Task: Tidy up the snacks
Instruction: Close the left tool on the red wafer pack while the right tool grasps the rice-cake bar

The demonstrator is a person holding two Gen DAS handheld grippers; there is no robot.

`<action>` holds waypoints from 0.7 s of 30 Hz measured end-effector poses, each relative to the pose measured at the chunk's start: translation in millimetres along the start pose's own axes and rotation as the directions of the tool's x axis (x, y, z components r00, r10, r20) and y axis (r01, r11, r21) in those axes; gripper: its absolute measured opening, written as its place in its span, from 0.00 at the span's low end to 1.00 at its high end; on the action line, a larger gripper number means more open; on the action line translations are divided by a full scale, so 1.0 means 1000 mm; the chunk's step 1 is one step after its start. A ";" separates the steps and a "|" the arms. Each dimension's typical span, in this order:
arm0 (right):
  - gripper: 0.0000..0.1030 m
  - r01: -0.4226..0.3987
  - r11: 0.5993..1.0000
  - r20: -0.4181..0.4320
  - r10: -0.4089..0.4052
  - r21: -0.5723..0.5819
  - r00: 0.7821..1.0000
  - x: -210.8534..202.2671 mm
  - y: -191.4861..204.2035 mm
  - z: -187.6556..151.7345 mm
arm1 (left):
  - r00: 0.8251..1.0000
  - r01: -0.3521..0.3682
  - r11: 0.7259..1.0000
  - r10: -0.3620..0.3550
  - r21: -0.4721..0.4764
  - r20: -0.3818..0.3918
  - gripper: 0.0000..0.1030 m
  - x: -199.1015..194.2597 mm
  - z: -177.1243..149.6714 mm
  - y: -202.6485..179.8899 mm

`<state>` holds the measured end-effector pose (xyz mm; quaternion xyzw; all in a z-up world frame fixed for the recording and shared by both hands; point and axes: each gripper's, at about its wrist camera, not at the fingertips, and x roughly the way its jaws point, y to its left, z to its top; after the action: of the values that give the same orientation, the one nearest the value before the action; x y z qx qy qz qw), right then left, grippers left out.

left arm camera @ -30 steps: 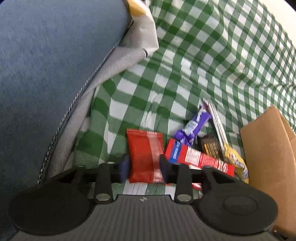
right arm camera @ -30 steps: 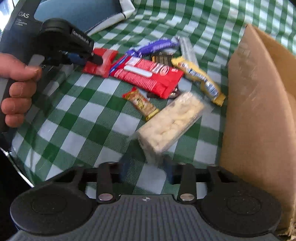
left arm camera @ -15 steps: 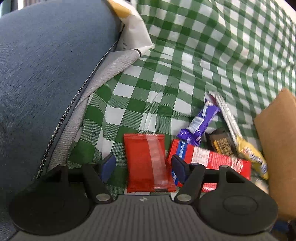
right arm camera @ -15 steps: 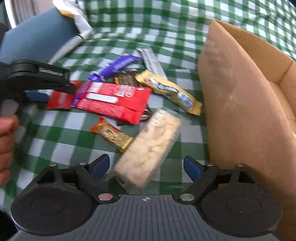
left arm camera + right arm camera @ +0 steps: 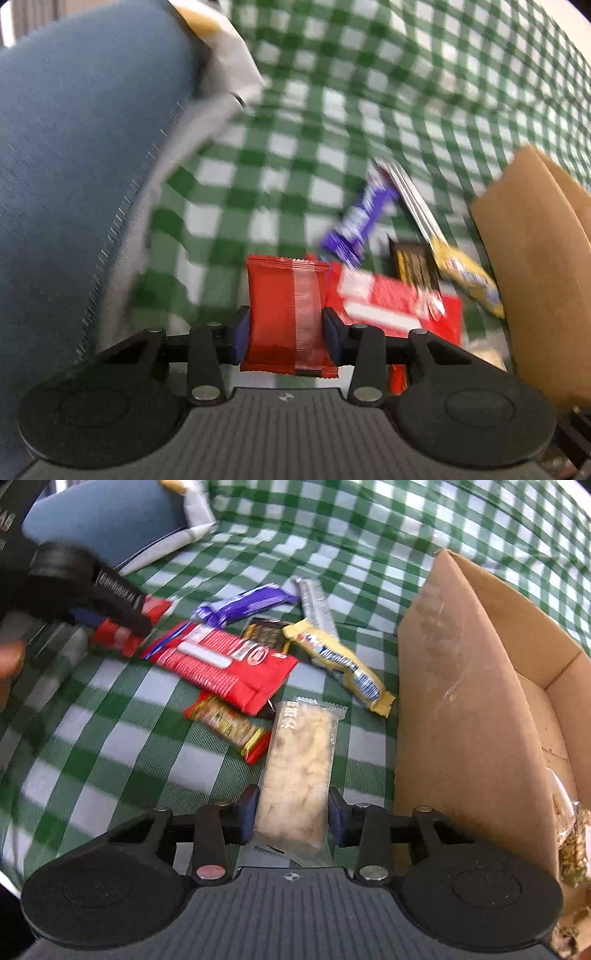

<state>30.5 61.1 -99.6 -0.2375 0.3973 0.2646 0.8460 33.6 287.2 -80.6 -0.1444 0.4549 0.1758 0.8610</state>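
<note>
A green-and-white checked cloth [image 5: 369, 535] covers the whole tabletop, with some soft folds in it, and at its far left edge stands a blue padded chair [image 5: 74, 147] with grey piping; a white paper wrapper [image 5: 229, 62] lies against it. At the right an open brown cardboard box [image 5: 461, 701] stands on the cloth, and some clear snack bags [image 5: 572, 842] lie inside, blurred. The loose snacks lie in a small heap just beside the box: a large red biscuit packet [image 5: 229, 664], a purple chocolate bar [image 5: 247, 603] and a silver bar [image 5: 316, 603] behind it, a dark brown-and-gold square packet [image 5: 267, 635], a yellow bar [image 5: 340, 664] closest to the box wall, and a small red-and-gold bar [image 5: 229, 725] in front. The left tongs [image 5: 286, 328] are closing on a small red foil packet [image 5: 288, 306] – the blue pads touch both its sides. The right tongs [image 5: 291, 812] are closing on a clear packet of pale puffed rice [image 5: 299, 775], gripped at its near end, its far end pointing to the heap – the box wall is just to its right.
</note>
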 end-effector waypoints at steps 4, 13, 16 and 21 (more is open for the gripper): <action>0.40 -0.007 0.999 -0.048 0.005 -0.036 0.999 0.004 0.000 -0.010 | 0.998 -0.007 0.999 0.010 0.050 -0.068 0.44 0.007 -0.006 -0.008; 0.56 0.046 0.994 -0.030 -0.049 -0.095 0.998 0.004 0.005 -0.012 | 0.995 -0.068 0.987 0.078 0.148 -0.069 0.49 0.012 -0.013 -0.023; 0.60 0.056 0.993 -0.026 -0.059 -0.101 0.998 0.004 0.003 -0.012 | 0.995 -0.068 0.986 0.078 0.151 -0.066 0.48 0.012 -0.013 -0.023; 0.56 0.045 0.994 -0.024 -0.048 -0.097 0.999 0.005 0.001 -0.012 | 0.995 -0.073 0.985 0.082 0.157 -0.054 0.45 0.011 -0.012 -0.023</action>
<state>25.8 56.3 -110.1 -0.2908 0.3895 0.2605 0.8342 40.6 263.2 -94.5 -0.0647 0.4984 0.1688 0.8479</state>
